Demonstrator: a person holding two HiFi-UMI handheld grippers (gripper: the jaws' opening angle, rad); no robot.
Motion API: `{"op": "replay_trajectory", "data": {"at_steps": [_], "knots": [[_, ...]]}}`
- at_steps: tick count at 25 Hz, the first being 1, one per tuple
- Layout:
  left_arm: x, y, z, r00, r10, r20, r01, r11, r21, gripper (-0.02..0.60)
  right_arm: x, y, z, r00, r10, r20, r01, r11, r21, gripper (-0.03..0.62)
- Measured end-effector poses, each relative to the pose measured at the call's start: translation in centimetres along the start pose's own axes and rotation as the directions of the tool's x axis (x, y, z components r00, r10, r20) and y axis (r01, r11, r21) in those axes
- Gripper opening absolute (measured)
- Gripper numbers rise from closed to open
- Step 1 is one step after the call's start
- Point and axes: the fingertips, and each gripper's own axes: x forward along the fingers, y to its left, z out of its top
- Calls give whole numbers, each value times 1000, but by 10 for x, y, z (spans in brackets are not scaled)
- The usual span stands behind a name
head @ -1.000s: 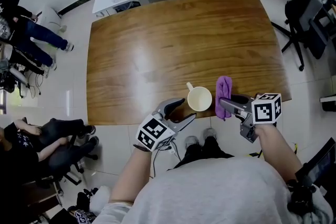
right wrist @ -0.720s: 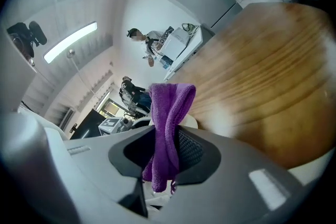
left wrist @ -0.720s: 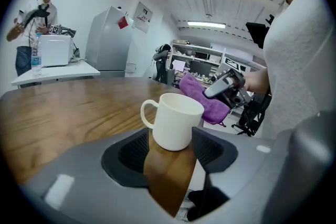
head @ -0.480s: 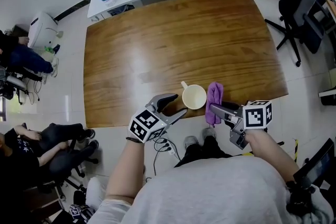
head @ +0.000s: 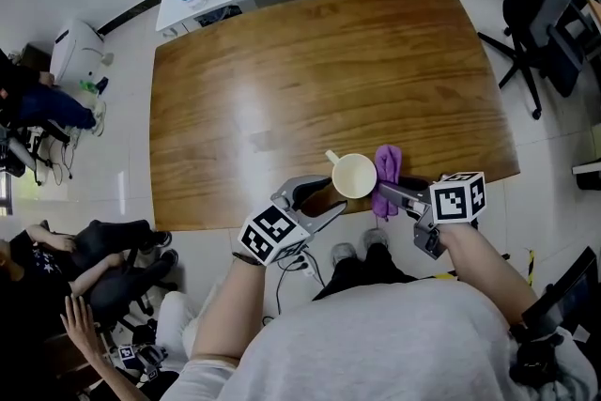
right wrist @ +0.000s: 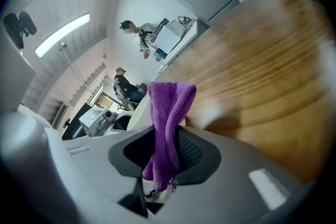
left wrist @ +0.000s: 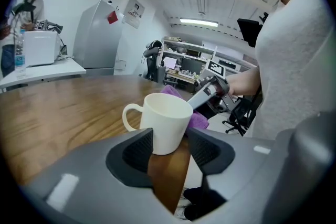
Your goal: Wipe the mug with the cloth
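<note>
Both tools have now reached the mug [left wrist: 165, 123]: our left gripper [left wrist: 170, 147] is closing its part-open jaws round it, and our right gripper [right wrist: 167, 152] clamps the cloth [right wrist: 165, 113] just right of it, so we judge wiping can begin.

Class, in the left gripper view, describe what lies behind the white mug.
Behind the mug a purple cloth peeks out, gripped by the right tool. The mug covers most of the cloth, so whether they touch cannot be seen there.
</note>
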Motion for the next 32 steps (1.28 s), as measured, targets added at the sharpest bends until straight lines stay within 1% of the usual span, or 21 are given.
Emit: {"op": "replay_trajectory", "data": {"at_steps": [3,7,11,15,18,21,24,28,32], "knots": [[3,-4,0,1000,-9,9,9,1000,-9,198,2,-12,8,1000,-22,-23,22,1000,-14,109],[9,-6,2,1000,-18,18,18,1000,4,198,4,-24,25,998,-55,-26,54,998,-33,108],[15,-9,2,999,-29,27,29,1000,-4,198,8,-33,37,998,-55,-23,55,998,-28,109],[8,-3,-12,1000,-6,-8,6,999,-33,198,12,-33,42,998,-42,-40,40,998,-39,109],[-5,15,-19,999,40,-17,-41,998,-50,198,10,-31,45,998,-34,-46,32,998,-48,109],[-14,41,-13,996,88,-18,-88,996,-29,198,1,-20,49,999,-11,-38,9,998,-59,108],[-17,62,1,994,105,-15,-105,995,4,198,-9,1,49,999,18,-38,-22,995,-100,109],[-11,67,12,997,68,-33,-67,997,42,190,-20,20,46,999,48,-25,-51,993,-108,109],[-4,64,17,998,41,-43,-39,998,50,174,-21,16,41,998,54,-21,-56,996,-70,109]]}}
